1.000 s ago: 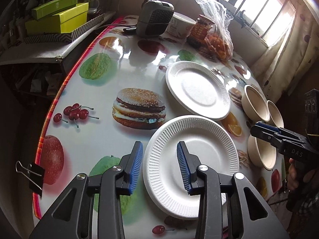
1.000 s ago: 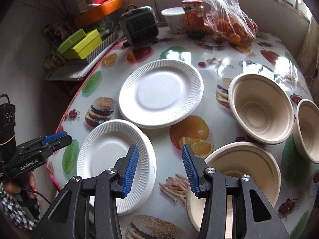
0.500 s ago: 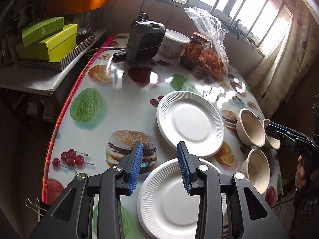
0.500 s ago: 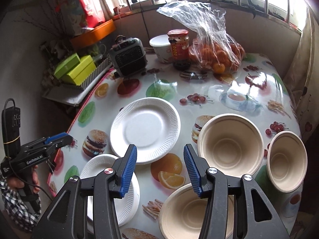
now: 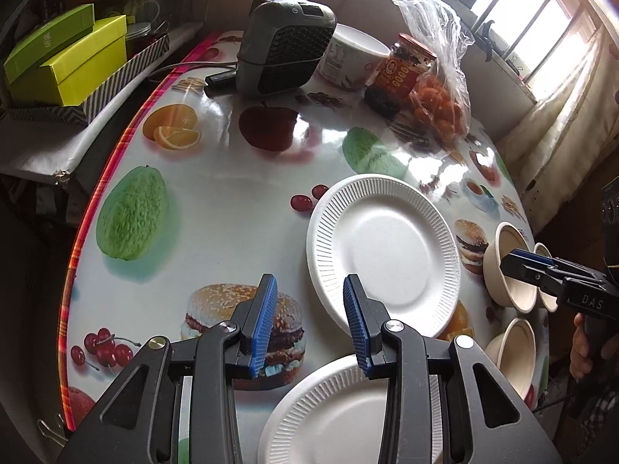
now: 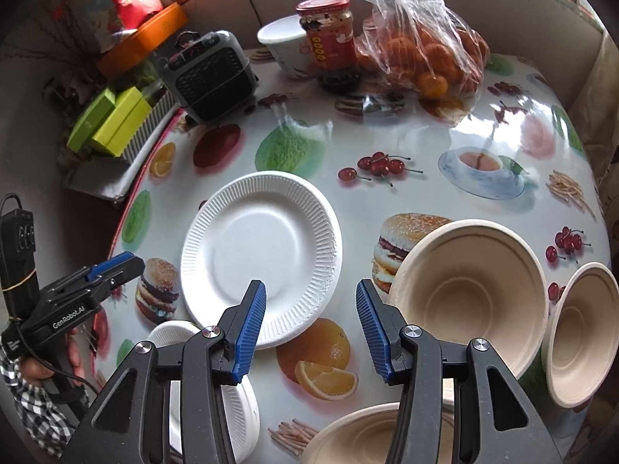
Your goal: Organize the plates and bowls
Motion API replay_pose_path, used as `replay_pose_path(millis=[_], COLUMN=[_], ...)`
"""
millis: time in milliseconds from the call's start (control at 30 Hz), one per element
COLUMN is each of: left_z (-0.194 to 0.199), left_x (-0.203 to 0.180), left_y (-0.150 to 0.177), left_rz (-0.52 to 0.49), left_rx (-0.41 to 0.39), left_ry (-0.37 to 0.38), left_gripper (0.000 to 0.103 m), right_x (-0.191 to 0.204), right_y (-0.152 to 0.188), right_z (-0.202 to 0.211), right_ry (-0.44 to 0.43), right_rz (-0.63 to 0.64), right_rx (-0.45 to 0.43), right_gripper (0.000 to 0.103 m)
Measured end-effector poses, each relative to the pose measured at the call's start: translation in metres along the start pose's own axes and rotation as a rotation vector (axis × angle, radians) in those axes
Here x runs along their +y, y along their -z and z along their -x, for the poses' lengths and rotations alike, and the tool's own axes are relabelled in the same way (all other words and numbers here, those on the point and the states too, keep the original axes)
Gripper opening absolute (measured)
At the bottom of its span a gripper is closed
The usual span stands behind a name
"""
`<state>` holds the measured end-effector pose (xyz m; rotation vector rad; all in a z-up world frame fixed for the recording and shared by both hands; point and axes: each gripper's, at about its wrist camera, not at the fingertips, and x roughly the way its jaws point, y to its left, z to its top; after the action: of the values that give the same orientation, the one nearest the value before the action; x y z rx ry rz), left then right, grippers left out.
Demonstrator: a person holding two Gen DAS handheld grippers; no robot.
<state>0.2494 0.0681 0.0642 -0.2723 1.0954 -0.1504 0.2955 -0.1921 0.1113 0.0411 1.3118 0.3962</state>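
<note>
Two white paper plates lie on the fruit-print table. The far plate (image 5: 383, 255) (image 6: 263, 259) is flat at the centre; the near plate (image 5: 329, 413) (image 6: 174, 336) sits at the front edge. Three beige bowls stand to the right: a large one (image 6: 472, 294), one beside it (image 6: 576, 332) and a near one (image 6: 348, 440). My left gripper (image 5: 309, 324) hangs open over the gap between the plates, holding nothing. My right gripper (image 6: 309, 328) is open and empty too, above the printed orange between the far plate and the large bowl.
At the back of the table stand a grey fan heater (image 5: 282, 38), a white tub (image 5: 352, 58), a red-lidded jar (image 5: 398, 73) and a plastic bag of oranges (image 5: 437, 92). Green boxes (image 5: 69, 62) sit on a shelf past the table's left edge (image 5: 89, 232).
Both grippers have travelled away from the front edge toward the far plate. The near plate and near bowl have slipped to the bottom of the views. Nothing was picked up.
</note>
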Motion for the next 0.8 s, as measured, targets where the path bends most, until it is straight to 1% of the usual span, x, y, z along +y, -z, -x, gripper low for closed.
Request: replay_pose_path(millis=[67,167,267,367,567,800], left_z=[-0.009,-0.021,-0.032,-0.041,-0.047,-0.048], left_x=[0.000,-0.001,0.001,0.002,0.002,0.002], left_y=[-0.002,-0.003,-0.004,-0.004,-0.005,-0.006], left_rz=[0.010,0.007,0.010,0.014,0.018,0.024], left_rx=[0.020,0.044,0.078,0.098,0.110,0.113], left_ry=[-0.001,-0.002,0.011,0.001,0.007,0.007], left_gripper=[0.037,0.037,0.037,0.037,0.037,0.037], right_x=[0.001,-0.004,-0.005,-0.006,-0.011,-0.014], right_y=[-0.005,-0.012,-0.015,-0.016,-0.017,-0.015], right_z=[-0.007,-0.021,-0.034,-0.045,-0.059,-0.064], right_ry=[-0.007,-0.033,-0.029,-0.028,-0.026,-0.031], right_rz=[0.004,-0.033,-0.041,-0.040,-0.053,-0.061], right_rx=[0.001,0.013,0.030,0.049,0.074,0.082], right_gripper=[0.048,0.048,0.048,0.048,0.048,0.040])
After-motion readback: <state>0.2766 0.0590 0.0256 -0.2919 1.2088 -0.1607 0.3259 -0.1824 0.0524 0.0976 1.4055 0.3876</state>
